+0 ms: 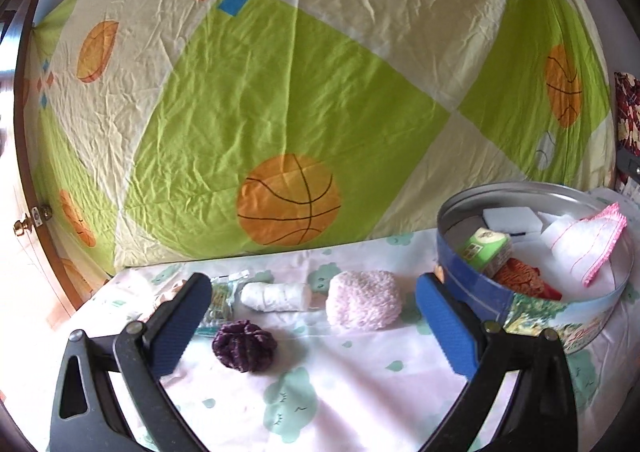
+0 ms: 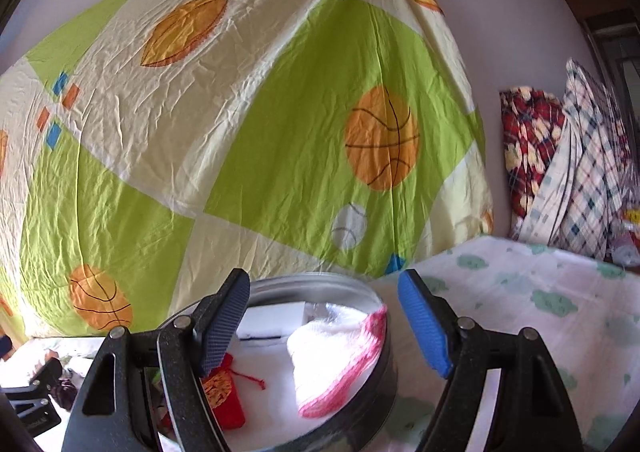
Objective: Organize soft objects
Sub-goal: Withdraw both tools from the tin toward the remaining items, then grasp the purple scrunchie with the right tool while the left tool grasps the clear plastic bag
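In the left wrist view my left gripper (image 1: 314, 292) is open and holds nothing, low over the cloud-print cloth (image 1: 360, 392). Ahead of its fingers lie a purple knitted ball (image 1: 244, 346), a pink fluffy pad (image 1: 362, 300), a white roll (image 1: 276, 296) and a small clear packet (image 1: 219, 302). At the right stands a round blue tin (image 1: 500, 292) with a white sponge (image 1: 512, 221), a green packet (image 1: 486, 250), a red pouch (image 1: 520, 278) and a pink-edged white cloth (image 1: 588, 248). My right gripper (image 2: 324, 284) is open over the tin (image 2: 320, 278), above the cloth (image 2: 328, 356) and the pouch (image 2: 224, 396).
A green and cream sheet with basketball prints (image 1: 320, 91) hangs right behind the table. Folded patterned quilts (image 2: 560, 171) stand at the far right. A door with a brass knob (image 1: 24, 226) is at the left. Cloud-print cloth (image 2: 540, 312) stretches right of the tin.
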`<state>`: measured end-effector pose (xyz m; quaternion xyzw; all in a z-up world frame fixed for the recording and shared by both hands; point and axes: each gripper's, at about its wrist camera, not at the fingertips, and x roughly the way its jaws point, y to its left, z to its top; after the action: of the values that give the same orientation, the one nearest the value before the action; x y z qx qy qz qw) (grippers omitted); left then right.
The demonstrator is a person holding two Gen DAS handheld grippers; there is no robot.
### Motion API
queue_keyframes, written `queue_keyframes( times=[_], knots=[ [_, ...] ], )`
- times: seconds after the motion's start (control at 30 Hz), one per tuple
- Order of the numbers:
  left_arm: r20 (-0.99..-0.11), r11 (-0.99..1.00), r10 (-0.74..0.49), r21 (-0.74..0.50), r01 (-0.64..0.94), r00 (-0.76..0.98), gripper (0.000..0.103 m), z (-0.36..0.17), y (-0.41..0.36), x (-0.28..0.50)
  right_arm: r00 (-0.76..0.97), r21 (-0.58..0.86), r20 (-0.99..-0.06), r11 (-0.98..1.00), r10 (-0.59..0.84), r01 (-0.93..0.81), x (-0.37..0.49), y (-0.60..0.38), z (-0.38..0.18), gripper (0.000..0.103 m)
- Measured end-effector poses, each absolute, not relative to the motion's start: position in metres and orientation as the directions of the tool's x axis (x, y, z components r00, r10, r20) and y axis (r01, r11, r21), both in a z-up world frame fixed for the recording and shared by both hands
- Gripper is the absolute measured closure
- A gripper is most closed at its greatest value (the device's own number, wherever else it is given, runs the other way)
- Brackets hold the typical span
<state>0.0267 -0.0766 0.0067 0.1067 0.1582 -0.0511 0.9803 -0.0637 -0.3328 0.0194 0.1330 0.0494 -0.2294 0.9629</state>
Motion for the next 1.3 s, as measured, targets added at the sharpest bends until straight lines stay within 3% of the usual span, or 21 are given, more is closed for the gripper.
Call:
queue_keyframes(
  times=[0.57,0.93,1.13,1.3],
  knots=[
    [-0.454,0.995,-0.006,0.088,0.052,0.891,0.000,-0.008,0.021,0.066,0.922,0.209,-0.202,0.905,-0.330,0.370,-0.050,-0.249,0.012,0.025],
    [-0.550,0.989,0.138,0.120,-0.086,0.823,0.000,-0.020,0.081,0.097,0.954,0.194,-0.255,0.959,-0.155,0.208,-0.014,-0.176,0.008,0.025],
    [-0.628,0.981,0.186,0.077,-0.178,0.756,0.000,-0.024,0.123,0.114,0.945,0.161,-0.328,0.985,-0.012,0.069,0.019,-0.129,0.003,0.025],
    [-0.626,0.958,0.258,0.065,-0.281,0.736,0.000,-0.020,0.157,0.115,0.879,0.143,-0.446,0.983,0.168,-0.115,0.059,-0.082,-0.006,0.025]
  ],
)
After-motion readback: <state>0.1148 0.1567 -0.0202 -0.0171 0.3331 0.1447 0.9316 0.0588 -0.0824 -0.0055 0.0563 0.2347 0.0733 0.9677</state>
